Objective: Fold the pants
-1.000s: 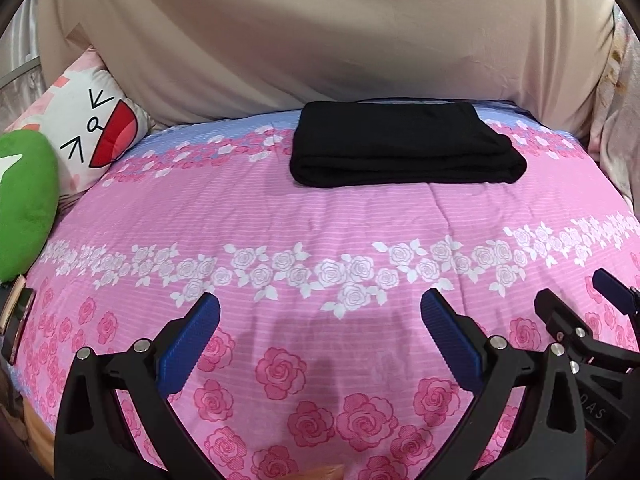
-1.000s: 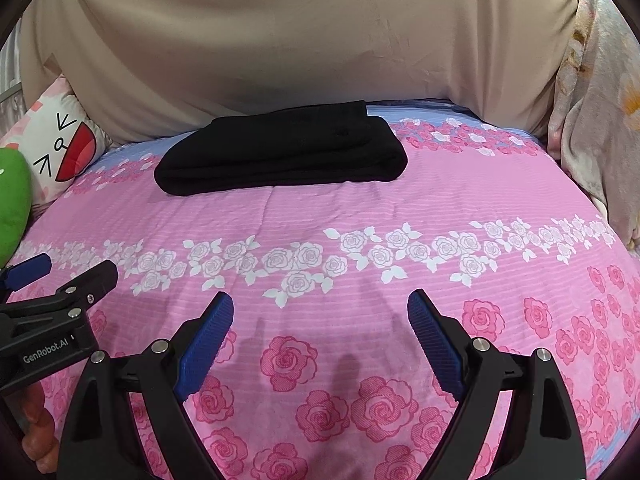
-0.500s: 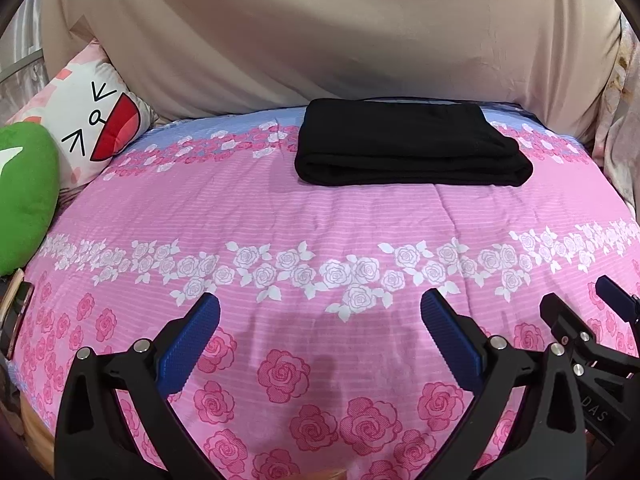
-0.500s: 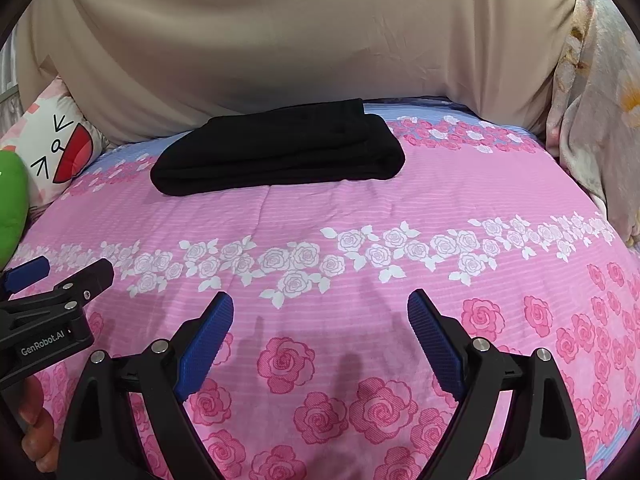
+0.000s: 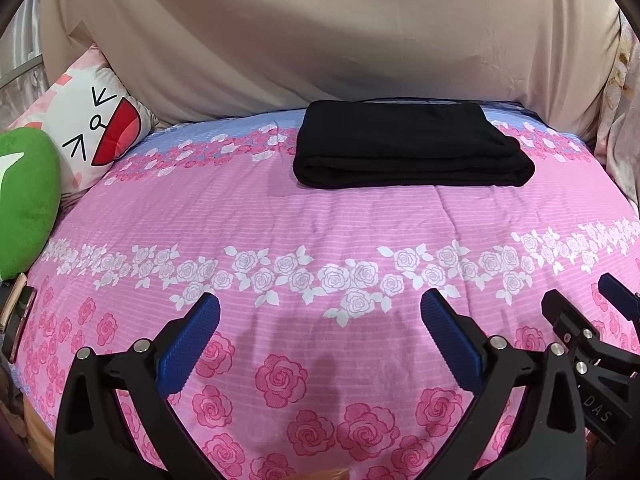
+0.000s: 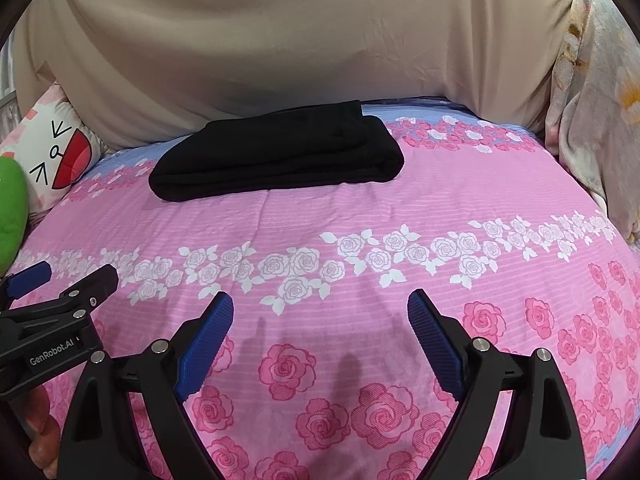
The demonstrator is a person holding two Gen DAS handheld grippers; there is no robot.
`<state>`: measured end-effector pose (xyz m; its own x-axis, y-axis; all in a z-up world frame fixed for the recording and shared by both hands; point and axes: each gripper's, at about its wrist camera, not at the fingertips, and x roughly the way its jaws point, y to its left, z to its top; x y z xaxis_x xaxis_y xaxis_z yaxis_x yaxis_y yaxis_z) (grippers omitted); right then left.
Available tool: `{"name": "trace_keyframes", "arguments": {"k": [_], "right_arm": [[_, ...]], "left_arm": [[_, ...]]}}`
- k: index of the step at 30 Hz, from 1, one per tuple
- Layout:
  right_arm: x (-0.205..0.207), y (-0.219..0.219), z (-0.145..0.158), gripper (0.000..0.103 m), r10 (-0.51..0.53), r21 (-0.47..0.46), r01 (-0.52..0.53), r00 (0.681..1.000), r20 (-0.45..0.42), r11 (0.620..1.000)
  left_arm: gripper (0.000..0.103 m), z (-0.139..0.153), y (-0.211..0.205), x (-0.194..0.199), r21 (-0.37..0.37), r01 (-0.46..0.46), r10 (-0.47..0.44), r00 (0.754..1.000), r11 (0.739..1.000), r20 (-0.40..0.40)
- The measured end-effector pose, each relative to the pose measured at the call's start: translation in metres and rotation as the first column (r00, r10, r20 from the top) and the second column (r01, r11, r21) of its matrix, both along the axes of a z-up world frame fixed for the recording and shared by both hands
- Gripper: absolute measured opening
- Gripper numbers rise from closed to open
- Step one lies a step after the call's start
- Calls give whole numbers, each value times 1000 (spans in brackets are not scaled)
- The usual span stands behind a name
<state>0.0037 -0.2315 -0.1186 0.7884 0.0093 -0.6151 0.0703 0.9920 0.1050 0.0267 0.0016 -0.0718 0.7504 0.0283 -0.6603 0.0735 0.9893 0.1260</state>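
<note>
With the black pants [image 5: 408,144] lying as a compact folded bundle on the bed [image 5: 280,216] beside the beige backing, folding appears complete. Left tool [image 5: 320,332] and right tool [image 6: 320,328], well short of the pants, stand spread apart and empty.

Both fisheye views are evenly and softly lit, fairly bright, with no glare. Faint, blurred shadows fall on the pink rose-printed bedspread [image 5: 328,208] at the lower centre of each frame, between the blue ribbed fingertips [image 5: 192,336] of the black plastic grippers. The folded black pants [image 6: 276,156] read as a nearly featureless dark mass, their folds barely visible. Straight lines bow strongly toward the edges, the corners vignette to black, and detail softens near the rim, as on the beige draped cloth [image 6: 300,40] at the top
</note>
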Motion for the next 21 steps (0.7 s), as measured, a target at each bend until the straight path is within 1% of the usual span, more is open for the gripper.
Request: {"name": "trace_keyframes", "arguments": {"k": [14,21], "right_arm": [[1,-1,-1,87,0,-10,0,1000,-4,1000],[3,0,-3,87,7,-13,-7,1000,-7,1000]], "left_arm": [[98,-4,-3,4,-7,11,-11,1000,1000,7],[98,-8,-2,9,-10,1,-1,1000,1000,17]]}}
